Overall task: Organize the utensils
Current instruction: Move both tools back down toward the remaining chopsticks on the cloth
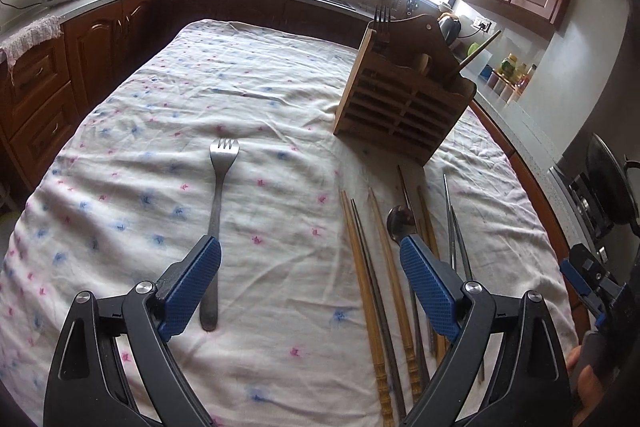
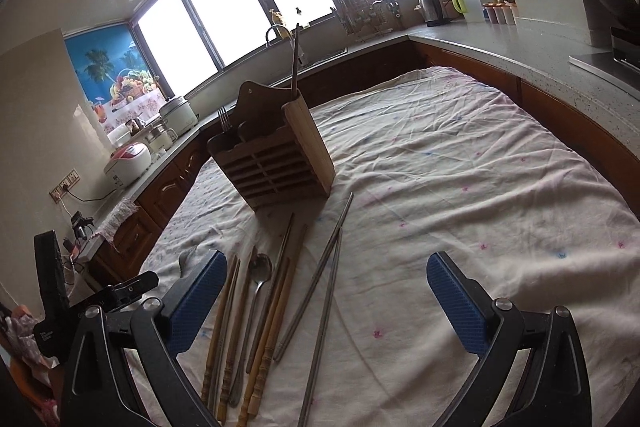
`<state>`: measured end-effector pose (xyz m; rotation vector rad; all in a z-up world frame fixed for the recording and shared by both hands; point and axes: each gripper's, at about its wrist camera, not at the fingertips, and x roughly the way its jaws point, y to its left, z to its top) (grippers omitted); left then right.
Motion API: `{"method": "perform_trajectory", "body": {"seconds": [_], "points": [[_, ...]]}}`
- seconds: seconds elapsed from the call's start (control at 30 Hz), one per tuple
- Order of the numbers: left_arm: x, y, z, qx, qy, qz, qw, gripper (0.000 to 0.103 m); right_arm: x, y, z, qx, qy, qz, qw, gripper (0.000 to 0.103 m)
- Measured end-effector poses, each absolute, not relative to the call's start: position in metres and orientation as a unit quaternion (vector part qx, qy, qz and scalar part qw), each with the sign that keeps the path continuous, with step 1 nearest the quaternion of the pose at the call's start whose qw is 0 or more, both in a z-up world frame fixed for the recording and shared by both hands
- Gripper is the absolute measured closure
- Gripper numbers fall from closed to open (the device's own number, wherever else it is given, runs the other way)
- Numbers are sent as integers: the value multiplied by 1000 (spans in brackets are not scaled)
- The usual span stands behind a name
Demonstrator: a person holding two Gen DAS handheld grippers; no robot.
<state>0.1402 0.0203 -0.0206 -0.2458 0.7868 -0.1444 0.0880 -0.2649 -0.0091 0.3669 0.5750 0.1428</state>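
Your left gripper point(image 1: 310, 269) hangs wide open and empty over the floral tablecloth point(image 1: 132, 155), its left finger point(image 1: 192, 287) crossing the handle of the lone fork point(image 1: 218, 223). The fork lies well left of the wooden utensil holder point(image 1: 404, 107), its long axis running straight ahead, tines pointing away. Your right gripper point(image 2: 326, 303), also spread and empty, hovers over the chopsticks point(image 2: 276, 291) and spoon point(image 2: 258, 279) in front of the holder. The left looks nearer the fork; shifting left would likely centre it.
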Motion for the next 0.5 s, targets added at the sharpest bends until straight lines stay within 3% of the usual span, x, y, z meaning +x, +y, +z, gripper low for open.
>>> {"method": "perform_trajectory", "body": {"seconds": [0.5], "points": [[146, 7, -31, -91, 411, -78, 904, 10, 88, -254, -24, 148, 297, 74, 940, 3]]}}
